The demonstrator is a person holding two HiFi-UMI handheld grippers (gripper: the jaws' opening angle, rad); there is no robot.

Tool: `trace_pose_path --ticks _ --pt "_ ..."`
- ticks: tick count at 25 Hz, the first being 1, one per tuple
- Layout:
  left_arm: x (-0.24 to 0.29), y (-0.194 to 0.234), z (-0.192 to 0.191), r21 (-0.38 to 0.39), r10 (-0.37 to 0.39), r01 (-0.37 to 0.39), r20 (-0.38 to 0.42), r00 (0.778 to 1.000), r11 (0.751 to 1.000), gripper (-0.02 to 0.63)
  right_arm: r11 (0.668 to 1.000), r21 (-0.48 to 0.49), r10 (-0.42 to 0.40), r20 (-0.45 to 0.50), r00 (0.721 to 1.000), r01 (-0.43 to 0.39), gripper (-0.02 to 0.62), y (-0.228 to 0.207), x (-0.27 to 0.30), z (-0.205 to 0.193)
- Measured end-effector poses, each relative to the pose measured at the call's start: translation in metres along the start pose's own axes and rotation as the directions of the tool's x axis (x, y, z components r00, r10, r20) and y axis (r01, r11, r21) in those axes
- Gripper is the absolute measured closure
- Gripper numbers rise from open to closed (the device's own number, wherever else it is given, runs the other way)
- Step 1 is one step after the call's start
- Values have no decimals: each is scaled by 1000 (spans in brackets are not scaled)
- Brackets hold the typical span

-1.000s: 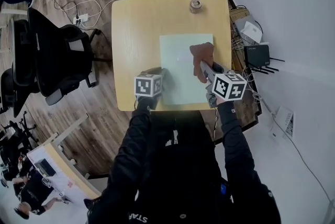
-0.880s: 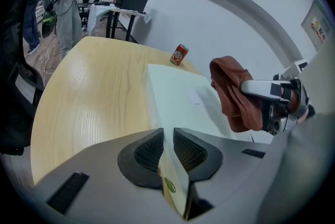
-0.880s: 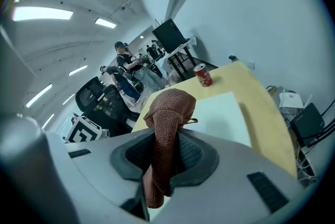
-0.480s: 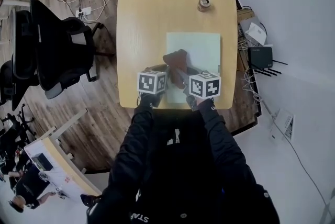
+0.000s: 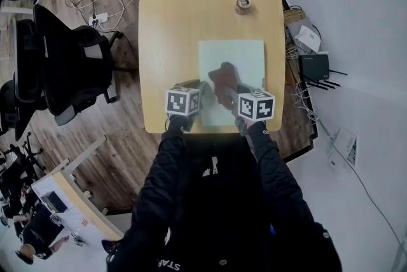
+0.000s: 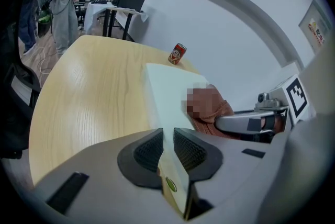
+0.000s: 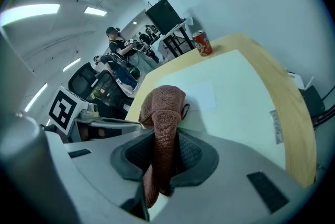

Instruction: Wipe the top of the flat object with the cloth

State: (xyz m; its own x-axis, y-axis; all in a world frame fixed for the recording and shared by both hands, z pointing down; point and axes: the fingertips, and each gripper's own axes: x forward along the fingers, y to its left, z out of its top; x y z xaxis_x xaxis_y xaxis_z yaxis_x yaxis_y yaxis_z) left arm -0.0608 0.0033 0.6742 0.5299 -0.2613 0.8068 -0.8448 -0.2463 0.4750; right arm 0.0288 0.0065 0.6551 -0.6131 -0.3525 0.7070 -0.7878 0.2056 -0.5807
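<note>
Mid-wipe, I'd judge: your right gripper [image 7: 162, 152] clamps the cloth [image 7: 165, 108], and your left gripper [image 6: 167, 149] pinches the flat object [image 5: 238, 58] at its lower edge. Next, sweep the cloth toward frame top.

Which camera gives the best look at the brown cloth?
The right gripper view: the cloth fills the centre, pinched in the right tongs. The head view shows it small on the pale board; the left gripper view partly blurs it.

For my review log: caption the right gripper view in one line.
Right claw shut on a brown cloth over the pale flat board.
</note>
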Motion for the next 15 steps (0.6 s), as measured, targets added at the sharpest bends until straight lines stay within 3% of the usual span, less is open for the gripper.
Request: trace_pose_path --ticks 15 --pt "3 -1 -2 16 22 -22 -7 1000 1000 523 992 51 -118 48 992 116 495 -81 -58 -1"
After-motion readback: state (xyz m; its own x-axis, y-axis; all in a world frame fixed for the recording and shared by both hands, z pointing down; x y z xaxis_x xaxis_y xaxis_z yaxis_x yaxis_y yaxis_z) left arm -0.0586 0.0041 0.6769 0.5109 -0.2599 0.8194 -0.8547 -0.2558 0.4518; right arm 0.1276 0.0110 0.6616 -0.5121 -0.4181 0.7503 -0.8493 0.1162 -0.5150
